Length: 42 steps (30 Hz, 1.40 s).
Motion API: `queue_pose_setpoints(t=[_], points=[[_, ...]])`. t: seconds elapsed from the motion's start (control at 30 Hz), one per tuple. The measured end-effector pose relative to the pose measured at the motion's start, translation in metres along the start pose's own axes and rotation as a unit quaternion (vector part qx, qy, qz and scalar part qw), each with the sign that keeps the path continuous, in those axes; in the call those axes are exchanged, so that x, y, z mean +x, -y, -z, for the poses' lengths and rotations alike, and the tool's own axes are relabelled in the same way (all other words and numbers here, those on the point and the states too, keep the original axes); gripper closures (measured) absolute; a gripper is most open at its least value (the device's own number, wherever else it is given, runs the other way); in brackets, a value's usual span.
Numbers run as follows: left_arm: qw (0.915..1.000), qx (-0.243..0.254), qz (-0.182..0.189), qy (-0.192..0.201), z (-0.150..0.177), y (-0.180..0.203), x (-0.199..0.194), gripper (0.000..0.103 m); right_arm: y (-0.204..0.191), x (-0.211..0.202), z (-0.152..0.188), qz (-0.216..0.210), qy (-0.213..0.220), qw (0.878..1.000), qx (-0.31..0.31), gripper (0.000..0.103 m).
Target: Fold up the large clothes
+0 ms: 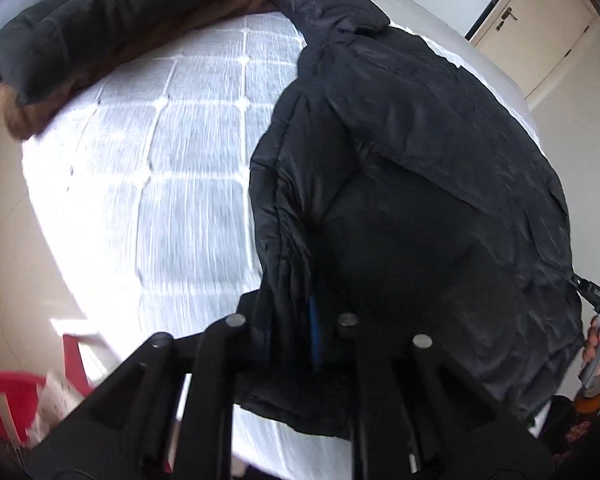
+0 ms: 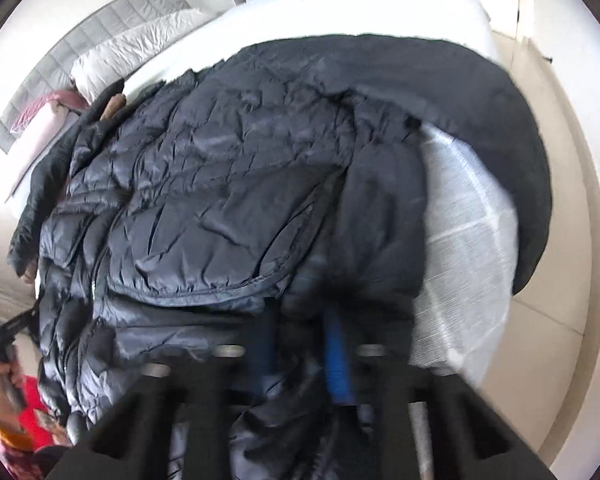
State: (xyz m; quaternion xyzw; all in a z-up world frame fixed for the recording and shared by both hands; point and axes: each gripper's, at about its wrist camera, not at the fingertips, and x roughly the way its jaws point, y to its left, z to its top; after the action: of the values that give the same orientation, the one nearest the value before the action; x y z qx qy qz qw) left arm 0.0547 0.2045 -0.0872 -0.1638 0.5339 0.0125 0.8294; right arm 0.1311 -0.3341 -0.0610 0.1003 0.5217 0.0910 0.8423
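Note:
A large black puffer jacket [image 1: 420, 160] lies on a white quilted mattress [image 1: 188, 152]; it also fills the right wrist view [image 2: 220, 184]. My left gripper [image 1: 300, 320] is shut on the jacket's hem at its left bottom corner; one blue pad [image 1: 314, 328] shows among the fabric. My right gripper [image 2: 304, 340] is shut on the jacket's other bottom corner, with a blue finger [image 2: 338, 356] pressed into the fabric. The right gripper also shows at the far right edge of the left wrist view [image 1: 592, 300].
A dark folded garment on a brown one [image 1: 100, 32] lies at the mattress's far left. A dark cloth [image 2: 520, 152] hangs over the mattress edge on the right. A red chair [image 1: 16, 392] stands by the bed. Pillows [image 2: 132, 52] lie at the head.

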Motion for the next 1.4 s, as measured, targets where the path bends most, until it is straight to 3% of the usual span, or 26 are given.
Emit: queue_pose_setpoints(t=[0.1,0.23,0.4,0.5,0.6,0.67,0.7,0.77,0.93,1.07,1.13,1.23,1.3,1.4], points=[[0.9994,0.025,0.022,-0.007,0.018,0.020,-0.022,0.090,0.007,-0.015,-0.010,0.045,0.035,0.998,-0.002,0.094],[0.9940,0.094,0.050,-0.022,0.041,0.049,-0.041,0.090,0.018,-0.027,-0.028,0.095,0.066,0.993,0.007,0.095],[0.9826,0.169,0.007,-0.078,0.072,0.075,-0.020,0.089,0.036,-0.020,-0.042,0.165,0.065,0.984,0.016,0.095],[0.9799,0.176,-0.009,-0.095,0.074,0.076,-0.006,0.082,0.051,-0.007,-0.045,0.128,0.037,0.990,0.042,0.094],[0.9841,0.159,-0.016,-0.078,0.068,0.073,-0.015,0.066,0.058,-0.010,-0.046,0.116,0.034,0.991,0.052,0.090],[0.9871,0.148,-0.024,-0.056,0.063,0.069,-0.028,0.044,0.057,-0.020,-0.046,0.108,0.047,0.991,0.062,0.075],[0.9884,0.144,-0.030,-0.038,0.059,0.070,-0.034,0.038,0.055,-0.026,-0.045,0.098,0.057,0.991,0.067,0.069],[0.9892,0.140,-0.043,-0.004,0.051,0.076,-0.042,0.029,0.047,-0.036,-0.045,0.081,0.078,0.990,0.086,0.041],[0.9859,0.137,-0.090,0.034,0.032,0.107,-0.044,0.028,0.005,-0.055,-0.045,0.050,0.116,0.990,0.056,0.033],[0.9835,0.131,-0.116,0.046,0.012,0.132,-0.032,0.028,-0.043,-0.052,-0.050,0.023,0.100,0.995,0.013,0.030],[0.9835,0.126,-0.118,0.054,0.005,0.145,-0.032,0.027,-0.062,-0.045,-0.054,0.015,0.090,0.996,0.000,0.030],[0.9865,0.113,-0.110,0.044,-0.006,0.145,-0.028,0.017,-0.090,-0.032,-0.056,0.006,0.070,0.997,-0.014,0.030],[0.9904,0.100,-0.093,0.019,-0.020,0.152,-0.020,0.017,-0.104,-0.021,-0.055,0.003,0.053,0.998,-0.015,0.030],[0.9908,0.089,-0.101,0.017,-0.046,0.165,-0.011,0.017,-0.119,-0.008,-0.050,-0.001,0.035,0.999,-0.028,0.030]])
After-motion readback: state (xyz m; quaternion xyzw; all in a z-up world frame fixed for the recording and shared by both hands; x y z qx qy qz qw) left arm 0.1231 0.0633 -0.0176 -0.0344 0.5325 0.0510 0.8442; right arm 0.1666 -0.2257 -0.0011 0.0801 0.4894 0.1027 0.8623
